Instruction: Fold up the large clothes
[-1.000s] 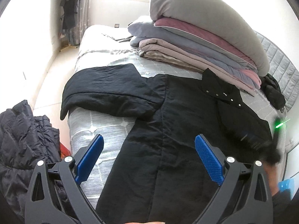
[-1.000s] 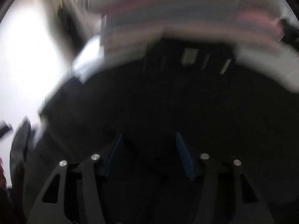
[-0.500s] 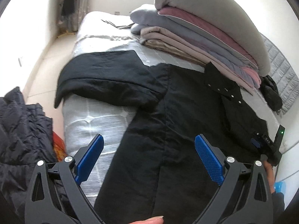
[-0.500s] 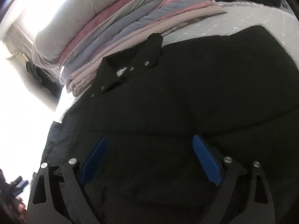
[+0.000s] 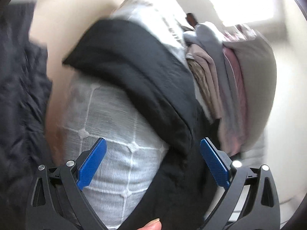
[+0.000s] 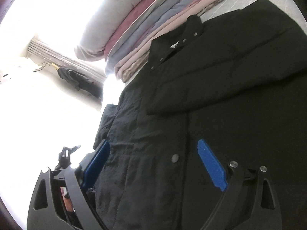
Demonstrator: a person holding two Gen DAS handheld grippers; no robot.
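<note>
A large black coat (image 6: 220,99) lies spread on a bed, collar toward a stack of bedding; one sleeve is folded across its front. In the left wrist view its other sleeve (image 5: 134,72) stretches out over the grey quilted bed cover (image 5: 115,134). My left gripper (image 5: 152,145) is open and empty, close above the bed cover beside the coat's side edge. My right gripper (image 6: 153,149) is open and empty, low over the coat's lower front near a snap button (image 6: 175,158).
A stack of folded quilts and blankets (image 6: 153,19) sits behind the coat's collar, also in the left wrist view (image 5: 239,76). A dark padded jacket (image 5: 19,95) hangs off the bed's left side. Dark clothes (image 6: 76,78) hang by the bright window.
My left gripper has swung down and left toward the outstretched sleeve and bed cover. My right gripper has dropped lower along the coat front. Both stay open.
</note>
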